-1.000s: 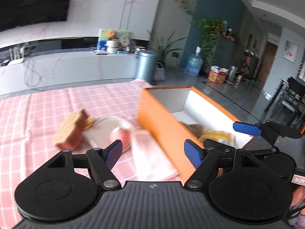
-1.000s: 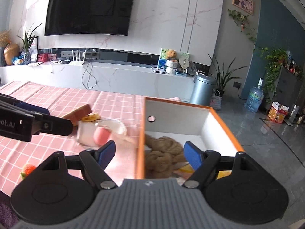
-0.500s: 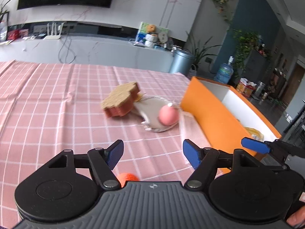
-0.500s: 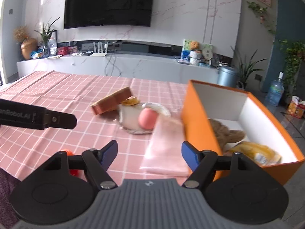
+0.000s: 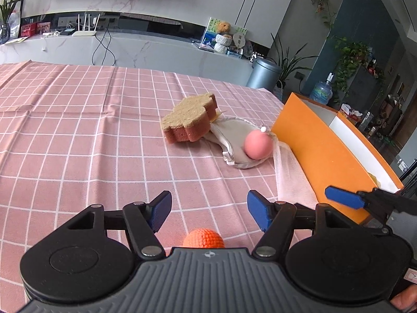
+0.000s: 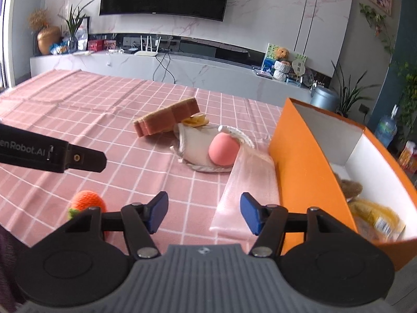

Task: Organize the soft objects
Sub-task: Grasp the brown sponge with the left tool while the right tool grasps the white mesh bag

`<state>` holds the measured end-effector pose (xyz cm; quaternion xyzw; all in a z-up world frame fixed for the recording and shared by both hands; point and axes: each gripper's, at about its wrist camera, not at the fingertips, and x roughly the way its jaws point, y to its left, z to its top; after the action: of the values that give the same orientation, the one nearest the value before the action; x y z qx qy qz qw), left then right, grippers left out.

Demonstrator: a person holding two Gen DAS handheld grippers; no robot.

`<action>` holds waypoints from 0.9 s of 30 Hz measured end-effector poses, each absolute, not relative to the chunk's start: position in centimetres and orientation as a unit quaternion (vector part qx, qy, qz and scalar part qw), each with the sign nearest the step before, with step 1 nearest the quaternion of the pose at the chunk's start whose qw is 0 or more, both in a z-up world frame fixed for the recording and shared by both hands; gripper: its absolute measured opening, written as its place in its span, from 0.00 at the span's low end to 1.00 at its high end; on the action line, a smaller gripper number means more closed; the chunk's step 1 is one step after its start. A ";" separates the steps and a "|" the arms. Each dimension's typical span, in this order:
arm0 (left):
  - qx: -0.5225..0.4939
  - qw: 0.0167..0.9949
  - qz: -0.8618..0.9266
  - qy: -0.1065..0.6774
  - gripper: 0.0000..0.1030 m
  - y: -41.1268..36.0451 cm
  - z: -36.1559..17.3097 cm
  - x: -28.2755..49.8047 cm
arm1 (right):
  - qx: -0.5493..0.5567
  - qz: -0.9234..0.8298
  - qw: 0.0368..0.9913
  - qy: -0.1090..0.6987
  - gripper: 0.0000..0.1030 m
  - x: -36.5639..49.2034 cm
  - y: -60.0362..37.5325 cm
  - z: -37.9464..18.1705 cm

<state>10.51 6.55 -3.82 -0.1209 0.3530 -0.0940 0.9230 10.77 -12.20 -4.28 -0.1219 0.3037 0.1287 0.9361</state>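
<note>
Soft things lie on the pink worktop (image 6: 78, 109): near left an orange ball (image 6: 87, 201), then sponge (image 6: 166, 120), pouch (image 6: 195, 151), pink ball (image 6: 224, 150), bag (image 6: 247, 182), box (image 6: 307, 167) far right. Both grippers' fingers, left (image 5: 208, 210) and right (image 6: 203, 212), are closing on nothing.

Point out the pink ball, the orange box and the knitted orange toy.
pink ball (image 6: 224, 149), right wrist view, its rounded front.
orange box (image 6: 307, 167), right wrist view, its outer side wall.
knitted orange toy (image 6: 87, 200), right wrist view, its knitted body.

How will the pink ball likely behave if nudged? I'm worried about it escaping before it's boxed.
The pink ball is smooth and round, so it would probably roll. It sits on the grey pouch, whose soft folds may slow it. The nearby orange box wall could stop it rightward.
</note>
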 end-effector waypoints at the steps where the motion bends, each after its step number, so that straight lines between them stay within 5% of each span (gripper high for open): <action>1: -0.120 0.922 -0.095 0.355 0.76 6.6 -3.9 10.8 | -0.130 0.125 0.936 0.303 0.59 11.2 -12.0 -4.4; 9: -0.068 0.925 -0.092 0.362 0.76 5.9 -4.2 13.5 | -0.179 0.080 0.928 0.317 0.57 16.4 -11.0 -6.2; 24: 0.176 0.921 -0.108 0.330 0.76 3.1 -6.6 21.7 | -0.183 0.037 0.919 0.348 0.55 21.7 -11.2 -9.4; 27: 0.202 0.916 -0.117 0.325 0.76 2.5 -7.3 22.5 | -0.176 0.030 0.918 0.354 0.48 22.4 -11.5 -9.8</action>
<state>22.52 2.54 -7.28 0.2021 0.3254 -0.1165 0.9163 22.38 -11.52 -9.83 -0.1763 0.3543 0.0296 0.9179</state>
